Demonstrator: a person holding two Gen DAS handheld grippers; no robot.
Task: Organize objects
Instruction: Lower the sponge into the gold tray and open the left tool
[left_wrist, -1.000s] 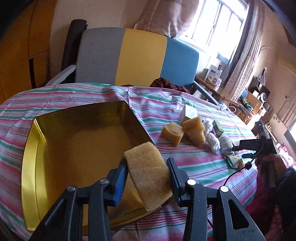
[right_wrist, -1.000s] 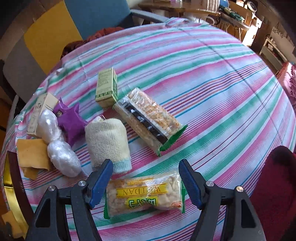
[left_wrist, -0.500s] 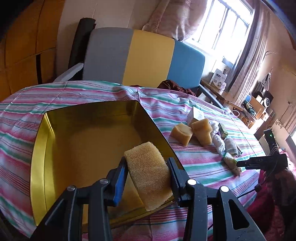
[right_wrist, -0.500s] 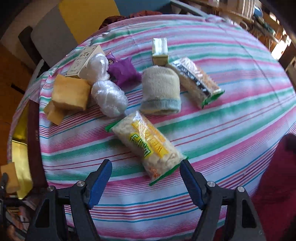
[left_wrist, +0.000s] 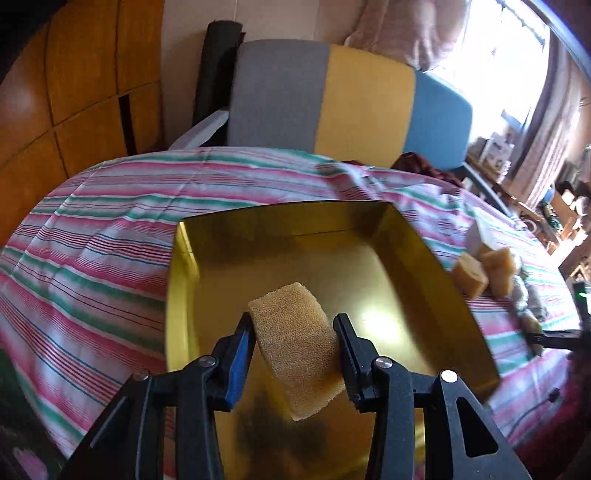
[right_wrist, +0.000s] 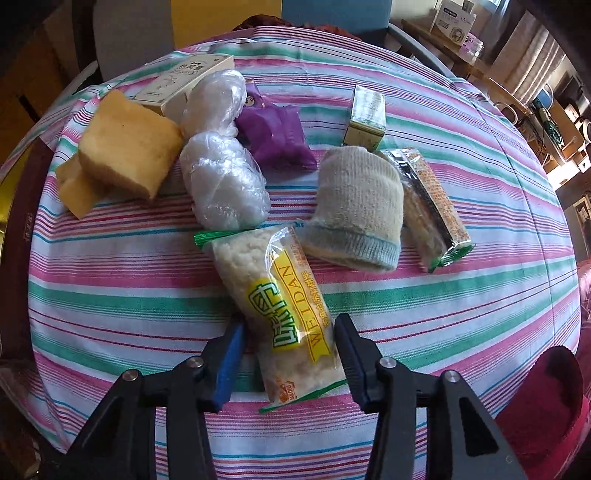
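Two grippers in view. Left gripper (left_wrist: 295, 341) clamped on yellow sponge (left_wrist: 297, 350), sponge pinched between both fingers, tilted, far end sticking out past fingertips, held above gold tray (left_wrist: 443, 269) on striped tablecloth (left_wrist: 92, 240). Right gripper (right_wrist: 290, 347) has fingers apart, straddling near end of snack packet (right_wrist: 280, 314) lying on cloth; contact with packet unclear. Beyond packet: rolled sock (right_wrist: 360, 206), plastic-wrapped bundle (right_wrist: 221, 177), sponge blocks (right_wrist: 127, 147).

I see a home living room | striped cloth on desk (left_wrist: 110, 236) | armchair (left_wrist: 332, 107) | curtained window (left_wrist: 498, 48)
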